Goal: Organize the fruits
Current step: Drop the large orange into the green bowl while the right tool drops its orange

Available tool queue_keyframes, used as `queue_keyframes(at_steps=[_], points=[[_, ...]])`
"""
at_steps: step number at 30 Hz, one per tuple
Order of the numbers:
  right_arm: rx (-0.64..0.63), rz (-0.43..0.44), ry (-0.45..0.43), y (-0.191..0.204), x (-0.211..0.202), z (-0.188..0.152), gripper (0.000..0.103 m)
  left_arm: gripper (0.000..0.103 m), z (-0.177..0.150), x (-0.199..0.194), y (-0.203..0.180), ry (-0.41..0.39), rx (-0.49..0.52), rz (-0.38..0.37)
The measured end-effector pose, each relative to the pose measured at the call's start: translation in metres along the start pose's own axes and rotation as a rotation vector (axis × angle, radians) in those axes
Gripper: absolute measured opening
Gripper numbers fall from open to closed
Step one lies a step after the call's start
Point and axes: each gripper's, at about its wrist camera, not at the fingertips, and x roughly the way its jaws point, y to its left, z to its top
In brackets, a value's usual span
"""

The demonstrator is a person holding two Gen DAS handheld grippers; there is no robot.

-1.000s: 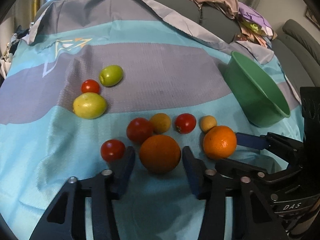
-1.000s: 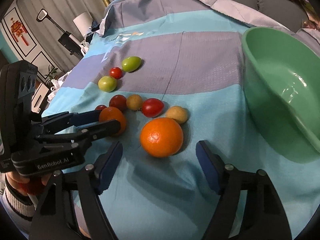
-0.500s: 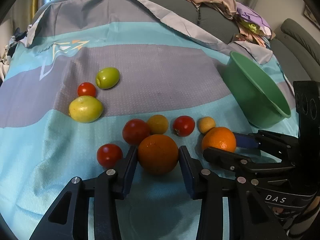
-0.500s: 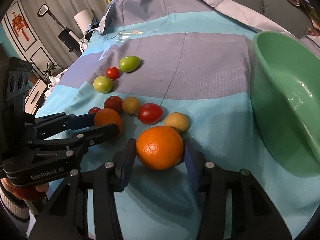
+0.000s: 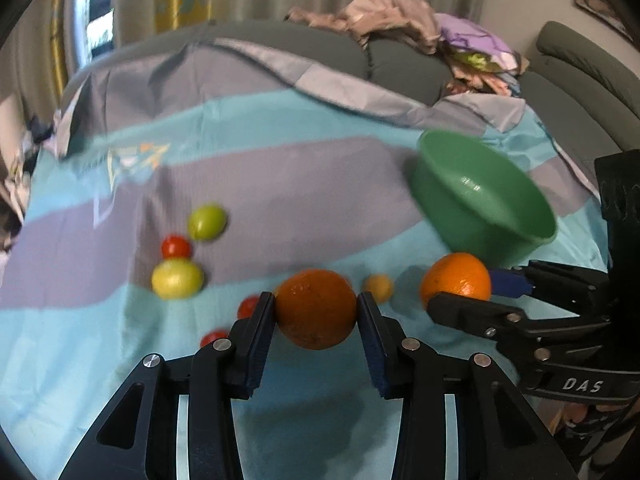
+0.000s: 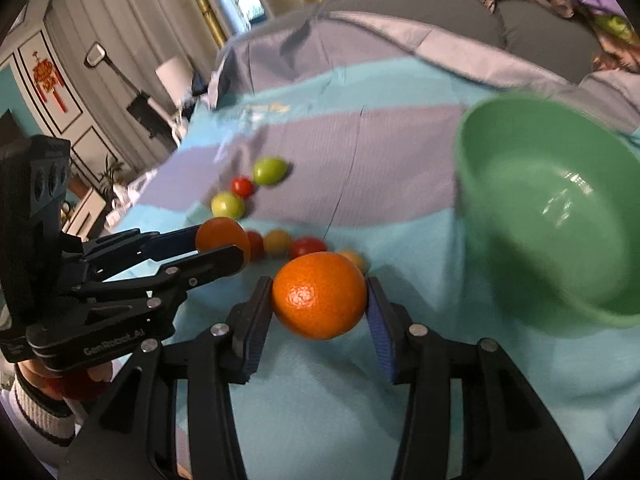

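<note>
Left tongs: the left gripper (image 5: 316, 316) is clamping the darker orange (image 5: 316, 309), pads pressed on both its sides

Right tongs: the right gripper (image 6: 319, 306) is pinching the brighter orange (image 6: 319, 295) the same way, closed only as far as the fruit lets it

What has just changed: a second ago both pairs were gaping around oranges lying on the cloth; now both are shut and the fruit is coming up, with a shadow showing on the striped cloth (image 5: 280, 184) under the darker one

Bowl: the green bowl (image 6: 532, 216) is sitting empty to the right, near the brighter orange and well apart from the darker one

Fruit left behind: a green fruit (image 5: 207, 222), a small red tomato (image 5: 175, 246), a yellow-green fruit (image 5: 177, 279) and a few more tomatoes are lying scattered; blur is smearing them, so I'm not counting

Meaning for the task: both grasps are looking secure, so carrying over the bowl's rim is probably next, the right one going first

Risk: round skins could slip if either grip loosens
</note>
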Motion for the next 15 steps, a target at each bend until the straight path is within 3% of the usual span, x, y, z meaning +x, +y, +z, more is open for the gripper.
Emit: queue_keyframes(at_steps=[4,8,15], points=[[0.016,-0.049,-0.071,-0.014,-0.032,0.011,0.046,0.041,0.019,-0.004,-0.019,-0.047,0.046,-0.030],[0.045,-0.140,-0.126,-0.037,-0.059,0.018,0.046,0.041,0.041,-0.003,-0.043,-0.094,0.081,-0.106],[0.131,-0.286,-0.127,-0.084,-0.076,0.017,0.046,0.041,0.074,0.021,-0.091,-0.116,0.135,-0.229]])
